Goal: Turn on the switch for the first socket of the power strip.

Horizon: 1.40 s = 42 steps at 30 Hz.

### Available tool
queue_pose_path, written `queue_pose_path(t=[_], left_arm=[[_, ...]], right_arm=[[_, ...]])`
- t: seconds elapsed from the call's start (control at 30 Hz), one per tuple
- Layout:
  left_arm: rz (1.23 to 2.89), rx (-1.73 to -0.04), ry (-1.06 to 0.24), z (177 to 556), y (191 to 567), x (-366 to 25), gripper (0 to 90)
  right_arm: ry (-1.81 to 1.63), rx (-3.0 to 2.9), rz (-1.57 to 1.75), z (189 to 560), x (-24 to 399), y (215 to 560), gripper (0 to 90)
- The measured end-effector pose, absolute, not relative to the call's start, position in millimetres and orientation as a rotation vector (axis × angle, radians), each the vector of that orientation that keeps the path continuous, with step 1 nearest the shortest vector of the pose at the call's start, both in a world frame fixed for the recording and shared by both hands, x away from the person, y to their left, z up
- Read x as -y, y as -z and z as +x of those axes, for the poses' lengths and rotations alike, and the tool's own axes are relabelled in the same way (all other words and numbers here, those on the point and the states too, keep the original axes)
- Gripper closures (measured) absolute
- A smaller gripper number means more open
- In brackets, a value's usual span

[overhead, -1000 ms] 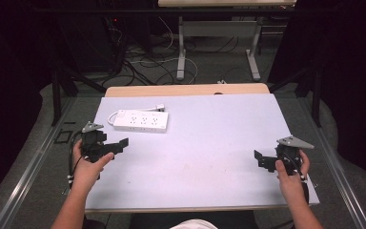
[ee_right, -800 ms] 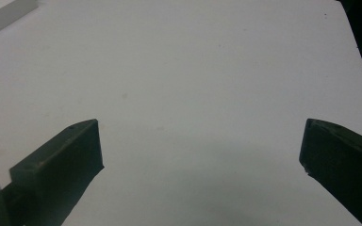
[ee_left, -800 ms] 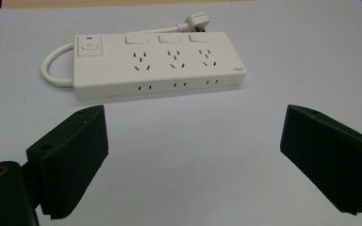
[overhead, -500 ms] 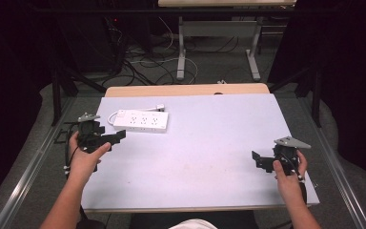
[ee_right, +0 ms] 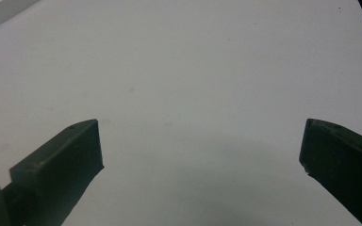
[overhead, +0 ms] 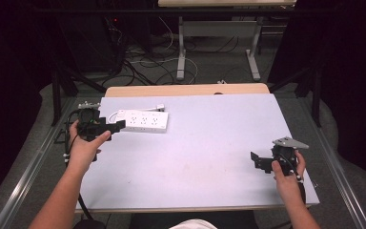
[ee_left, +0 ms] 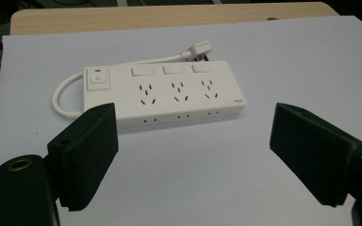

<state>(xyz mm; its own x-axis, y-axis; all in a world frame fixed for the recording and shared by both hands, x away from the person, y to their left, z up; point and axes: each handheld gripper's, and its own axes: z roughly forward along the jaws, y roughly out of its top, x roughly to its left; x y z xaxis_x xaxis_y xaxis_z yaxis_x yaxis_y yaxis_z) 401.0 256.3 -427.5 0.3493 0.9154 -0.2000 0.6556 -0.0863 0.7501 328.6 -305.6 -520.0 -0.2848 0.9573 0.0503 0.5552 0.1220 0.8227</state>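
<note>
White plastic 3-outlet power strip [ee_left: 162, 96] lay untouched at table's far left. Left gripper [overhead: 106, 126] hovered just beside it, jaws wide, empty. Right gripper [overhead: 262, 161] near right, jaws wide w/ nothing between. Grasp not yet made, I'd judge.

Left gripper [ee_left: 193, 155] was held low over the pale tabletop [ee_left: 273, 56], its two black fingers [ee_left: 87, 150] spread wide apart with nothing between them. Just beyond them lay a white power strip [ee_left: 169, 96]: three socket groups, three small switches, and a main switch with a red mark at its left end. Its white cord [ee_left: 66, 92] looped round that end to a plug [ee_left: 200, 48] lying behind the strip.
</note>
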Motion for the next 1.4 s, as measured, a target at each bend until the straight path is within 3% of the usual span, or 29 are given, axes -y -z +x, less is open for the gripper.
queue_pose_path(t=[0.8, 1.4], left_arm=[[1.795, -1.435, -0.378, 435.4, 413.4, -252.1, 16.8], [1.762, -1.519, -0.469, 466.0, 413.7, -253.4, 18.9]], right_arm=[[-1.046, -1.928, 1.460, 330.8, 302.2, 525.7, 0.0], [-1.045, -1.943, 1.471, 332.5, 300.9, 529.1, 0.0]])
